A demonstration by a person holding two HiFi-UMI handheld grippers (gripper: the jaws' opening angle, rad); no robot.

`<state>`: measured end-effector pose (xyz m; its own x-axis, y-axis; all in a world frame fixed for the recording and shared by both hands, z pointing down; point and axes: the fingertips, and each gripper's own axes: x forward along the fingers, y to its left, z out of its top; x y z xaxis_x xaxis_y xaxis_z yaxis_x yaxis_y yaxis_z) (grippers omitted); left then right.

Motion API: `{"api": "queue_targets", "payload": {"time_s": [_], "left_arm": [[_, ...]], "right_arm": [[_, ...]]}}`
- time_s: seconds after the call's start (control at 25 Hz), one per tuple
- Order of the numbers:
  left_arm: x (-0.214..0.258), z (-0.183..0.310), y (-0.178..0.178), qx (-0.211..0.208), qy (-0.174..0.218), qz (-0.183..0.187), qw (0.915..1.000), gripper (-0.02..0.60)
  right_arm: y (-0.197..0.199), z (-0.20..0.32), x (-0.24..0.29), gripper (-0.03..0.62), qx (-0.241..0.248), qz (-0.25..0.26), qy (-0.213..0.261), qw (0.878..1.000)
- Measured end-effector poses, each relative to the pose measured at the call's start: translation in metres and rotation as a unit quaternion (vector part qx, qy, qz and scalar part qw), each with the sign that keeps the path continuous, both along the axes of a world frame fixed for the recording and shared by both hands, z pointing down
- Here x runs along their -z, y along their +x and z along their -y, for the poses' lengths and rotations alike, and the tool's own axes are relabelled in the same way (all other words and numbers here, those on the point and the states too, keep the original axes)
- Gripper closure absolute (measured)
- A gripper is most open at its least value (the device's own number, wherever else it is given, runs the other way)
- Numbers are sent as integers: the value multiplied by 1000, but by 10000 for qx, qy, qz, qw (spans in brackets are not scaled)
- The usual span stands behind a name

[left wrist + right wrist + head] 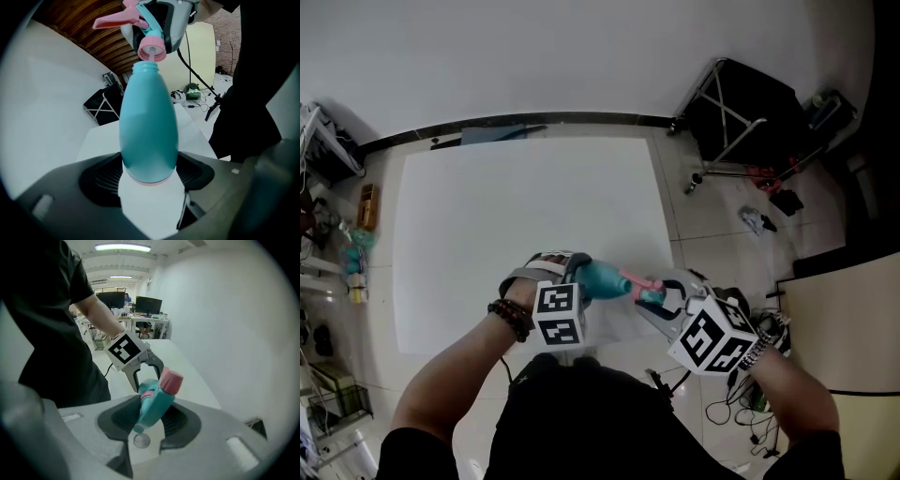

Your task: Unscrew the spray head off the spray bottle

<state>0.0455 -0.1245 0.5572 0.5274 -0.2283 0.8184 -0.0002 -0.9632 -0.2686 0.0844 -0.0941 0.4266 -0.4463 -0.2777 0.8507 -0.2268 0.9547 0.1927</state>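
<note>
1. One teal spray bottle (149,126).
2. One teal-and-pink spray head (157,401).
3. Two claws: left claw (150,177), right claw (149,420).
4. One white worktop (525,216).
5. One black folding stand (741,112) on the floor (712,225).
6. Two dark monitors (112,300) far behind.

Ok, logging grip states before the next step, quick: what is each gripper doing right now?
Left gripper: jaws shut on the teal bottle.
Right gripper: jaws shut on the spray head.

Open white tabletop (525,206) stretches ahead to the wall (581,56). At its near edge the left gripper (579,278) and right gripper (664,298) sit close, bottle (602,278) and spray head (643,289) filling the gap. A black folding stand (741,112) and cables (736,405) clutter the floor (712,230) at right.
</note>
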Motion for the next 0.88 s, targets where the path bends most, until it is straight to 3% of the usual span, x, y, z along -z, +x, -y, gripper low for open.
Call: {"api": "queue_targets", "payload": {"time_s": [0.28, 0.6, 0.88], "left_arm": [[3, -8, -1, -264, -73, 172, 9995, 199], [7, -21, -4, -586, -222, 394, 9973, 199], [9, -27, -5, -827, -213, 615, 9944, 199]], "right_arm": [[-1, -10, -2, 476, 1065, -434, 890, 9894], [-2, -24, -5, 476, 2132, -1148, 1833, 9528], [-2, -34, -12, 476, 2684, -1421, 2140, 9284]]}}
